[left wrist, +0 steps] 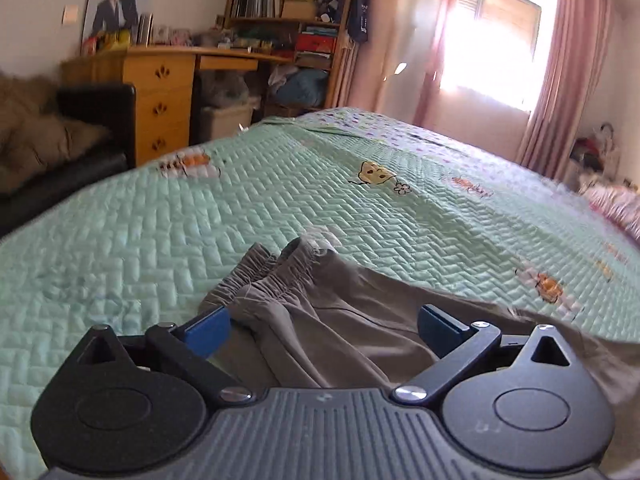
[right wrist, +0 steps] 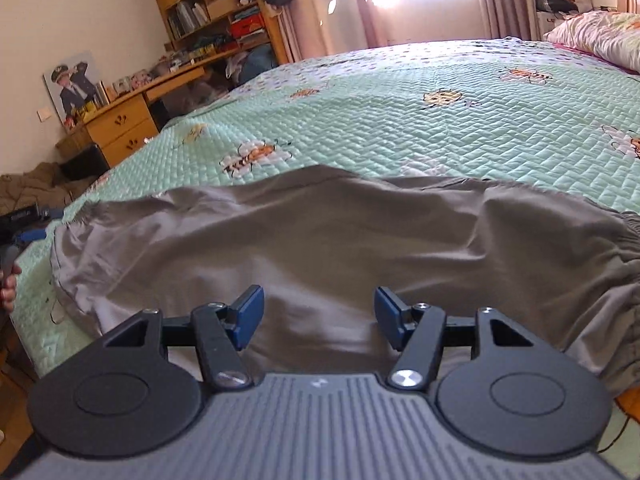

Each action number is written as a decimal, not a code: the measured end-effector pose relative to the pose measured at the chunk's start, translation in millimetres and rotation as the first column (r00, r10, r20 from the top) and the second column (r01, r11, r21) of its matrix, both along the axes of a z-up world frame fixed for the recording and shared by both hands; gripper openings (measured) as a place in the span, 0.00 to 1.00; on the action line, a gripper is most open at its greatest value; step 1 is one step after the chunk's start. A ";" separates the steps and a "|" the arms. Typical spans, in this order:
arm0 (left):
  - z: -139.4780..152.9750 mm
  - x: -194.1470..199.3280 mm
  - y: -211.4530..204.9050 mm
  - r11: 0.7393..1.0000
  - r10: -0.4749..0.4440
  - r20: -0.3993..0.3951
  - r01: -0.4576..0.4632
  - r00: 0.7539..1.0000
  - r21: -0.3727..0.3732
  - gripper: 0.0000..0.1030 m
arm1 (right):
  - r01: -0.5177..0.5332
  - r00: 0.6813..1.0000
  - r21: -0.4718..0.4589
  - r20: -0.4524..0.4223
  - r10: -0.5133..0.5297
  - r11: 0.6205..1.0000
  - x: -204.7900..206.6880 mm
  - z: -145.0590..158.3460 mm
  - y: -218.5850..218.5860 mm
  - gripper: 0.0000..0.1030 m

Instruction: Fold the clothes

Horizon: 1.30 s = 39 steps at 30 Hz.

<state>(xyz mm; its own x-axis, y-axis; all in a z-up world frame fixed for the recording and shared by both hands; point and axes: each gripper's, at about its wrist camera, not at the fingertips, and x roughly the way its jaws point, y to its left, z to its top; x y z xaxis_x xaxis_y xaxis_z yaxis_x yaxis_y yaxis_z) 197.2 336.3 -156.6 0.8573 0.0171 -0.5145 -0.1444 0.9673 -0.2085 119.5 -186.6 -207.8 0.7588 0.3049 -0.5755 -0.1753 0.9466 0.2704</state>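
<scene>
Grey-brown trousers (right wrist: 320, 240) lie across the near side of a bed with a green quilted cover (right wrist: 400, 128). In the left wrist view their two gathered leg cuffs (left wrist: 276, 276) point away from me. My left gripper (left wrist: 324, 328) hovers open just over that cuffed end, blue pads wide apart, nothing pinched. Over the middle of the cloth my right gripper (right wrist: 318, 316) is open too, its pads clear of the fabric. An elastic waistband (right wrist: 616, 248) bunches at the right edge of the right wrist view.
A wooden desk with drawers (left wrist: 160, 92) and a bookshelf (left wrist: 288, 4) stand beyond the bed's far left edge, beside a dark sofa (left wrist: 80, 132). Pink curtains (left wrist: 560, 80) frame a bright window. A pillow (right wrist: 600, 36) lies at the head. A hand (right wrist: 10, 284) shows at left.
</scene>
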 end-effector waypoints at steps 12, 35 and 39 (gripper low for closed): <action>-25.6 15.8 20.3 0.991 -0.062 -0.083 0.051 0.995 -0.128 0.99 | -0.059 0.998 -0.093 0.001 0.060 0.994 1.1 -3.3 25.2 0.66; -29.8 51.9 16.8 0.991 -0.103 -0.154 0.087 0.983 -0.106 0.99 | -0.056 0.998 -0.118 -0.003 0.056 0.991 -0.9 -9.3 26.5 0.69; -24.5 66.9 24.0 0.993 -0.080 -0.149 0.066 0.986 -0.097 0.79 | -0.057 0.998 -0.124 -0.002 0.058 0.991 -0.7 -9.3 26.8 0.69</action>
